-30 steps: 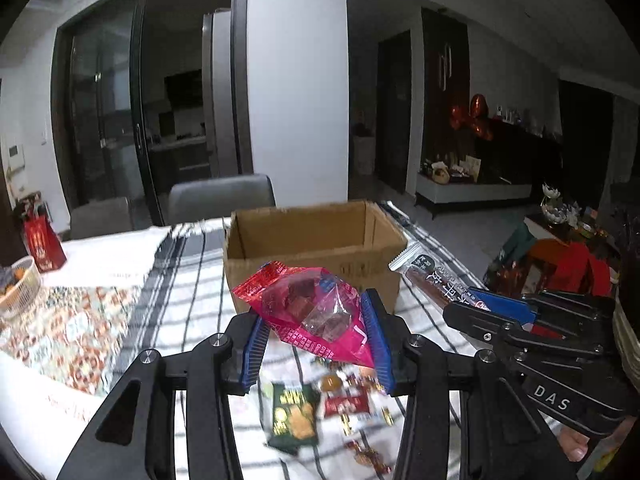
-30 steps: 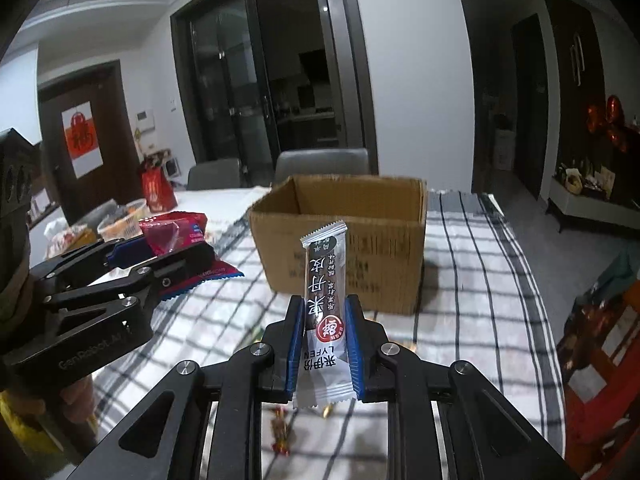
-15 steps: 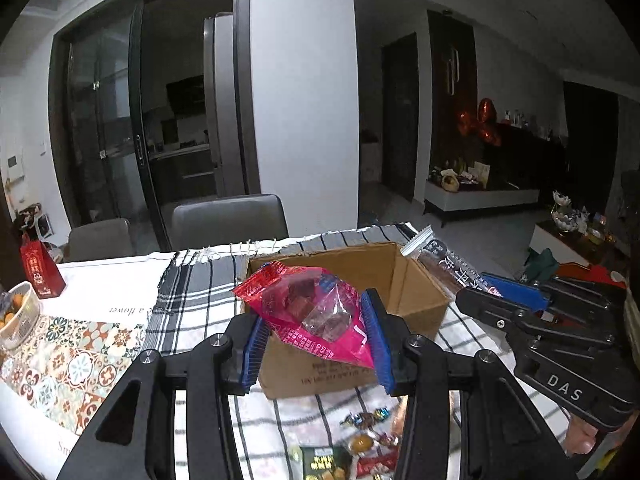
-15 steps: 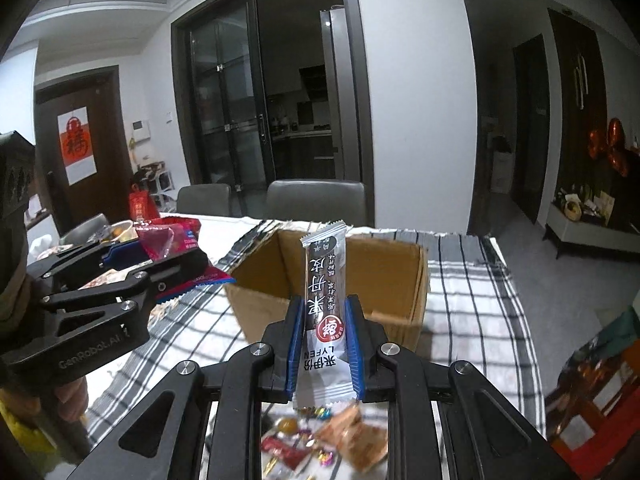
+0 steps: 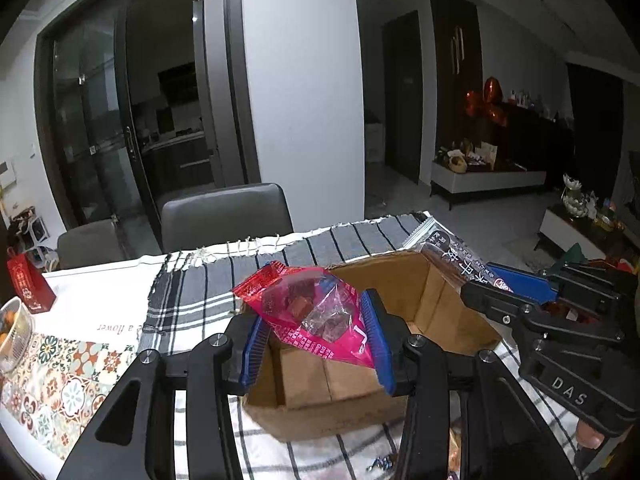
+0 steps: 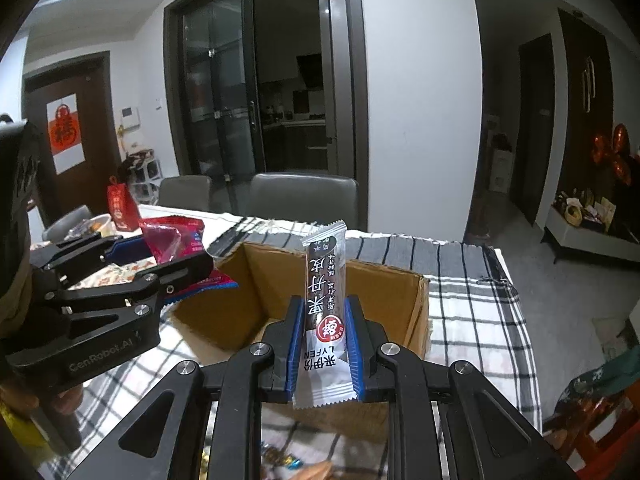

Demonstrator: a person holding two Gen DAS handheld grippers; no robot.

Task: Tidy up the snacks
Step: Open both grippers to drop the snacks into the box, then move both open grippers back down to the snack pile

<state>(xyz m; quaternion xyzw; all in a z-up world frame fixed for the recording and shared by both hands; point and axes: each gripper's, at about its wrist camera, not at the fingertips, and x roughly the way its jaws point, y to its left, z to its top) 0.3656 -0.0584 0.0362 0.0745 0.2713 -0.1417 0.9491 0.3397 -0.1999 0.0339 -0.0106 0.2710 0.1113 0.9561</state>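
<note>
**Two snack packs held over the open box**

The left gripper is seen clamped on a pink snack bag, its blue pads pressed against the bag's two sides with a fairly wide gap kept between them by the bag's bulk. The bag is held tilted, with its red sealed end raised to the left, and brown pieces can be made out through the clear film. The right gripper is seen pinched narrowly on a slim bar packet, which is held upright, its white lower end hanging below the pads and its crimped top standing above them. Both packs are held in the air above the cardboard box, whose flaps are open; the bag is placed over its near left part and the bar over its near wall. The box is set on a checked tablecloth. A few small wrapped sweets are left on the cloth in front of the box. Two grey chairs are placed at the far edge of the table
</note>
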